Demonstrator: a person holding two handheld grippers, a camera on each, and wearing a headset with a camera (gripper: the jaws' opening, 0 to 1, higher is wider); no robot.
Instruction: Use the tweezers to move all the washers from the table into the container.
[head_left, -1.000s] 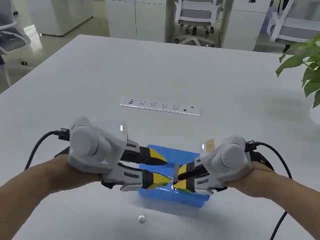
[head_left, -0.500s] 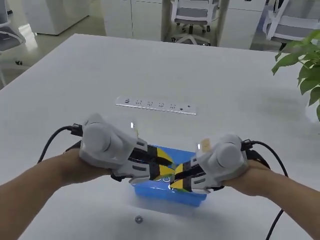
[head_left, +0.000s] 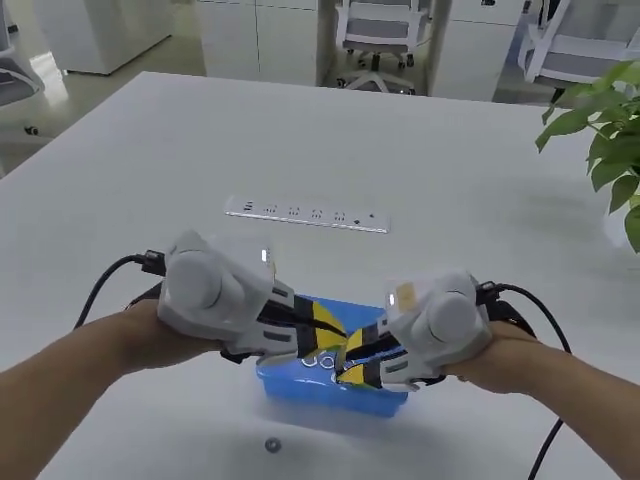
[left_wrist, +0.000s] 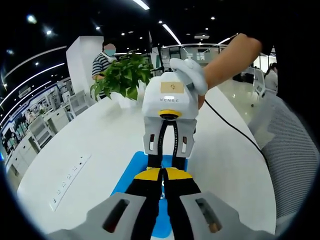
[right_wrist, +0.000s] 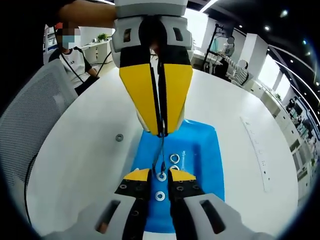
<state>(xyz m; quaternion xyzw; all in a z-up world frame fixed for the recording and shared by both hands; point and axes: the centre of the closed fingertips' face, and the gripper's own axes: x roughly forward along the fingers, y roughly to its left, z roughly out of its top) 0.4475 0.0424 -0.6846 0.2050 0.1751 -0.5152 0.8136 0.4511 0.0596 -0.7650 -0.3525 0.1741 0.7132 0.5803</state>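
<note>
Stretching across a bright open-plan office, a broad white tabletop (head_left: 420, 150) is seen with grey swivel office chairs (head_left: 375, 40) beyond it and a leafy green plant (head_left: 600, 130) at its edge. A long white power strip (head_left: 305, 213) lies flat, well ahead of both sets of jaws. Directly beneath the jaws a shallow blue rectangular plastic container (right_wrist: 202, 150) is set, its long axis running straight ahead of the right gripper (right_wrist: 160, 175). Slim metal tweezers (right_wrist: 161, 150) are clamped at their rear end in the left gripper (right_wrist: 161, 133), whose yellow-tipped jaws are pressed together on them. The tweezers' long axis runs from those jaws toward the right gripper's, tips pointing down into the container. The right gripper's jaws stand narrowly apart with the tips between them; whether the legs are touched cannot be told. Three small silver ring washers (right_wrist: 174, 158) lie inside the container, one just at the tweezers' tips. A fourth washer (right_wrist: 119, 137) rests on the tabletop, left of the right gripper's jaws and outside the container.
</note>
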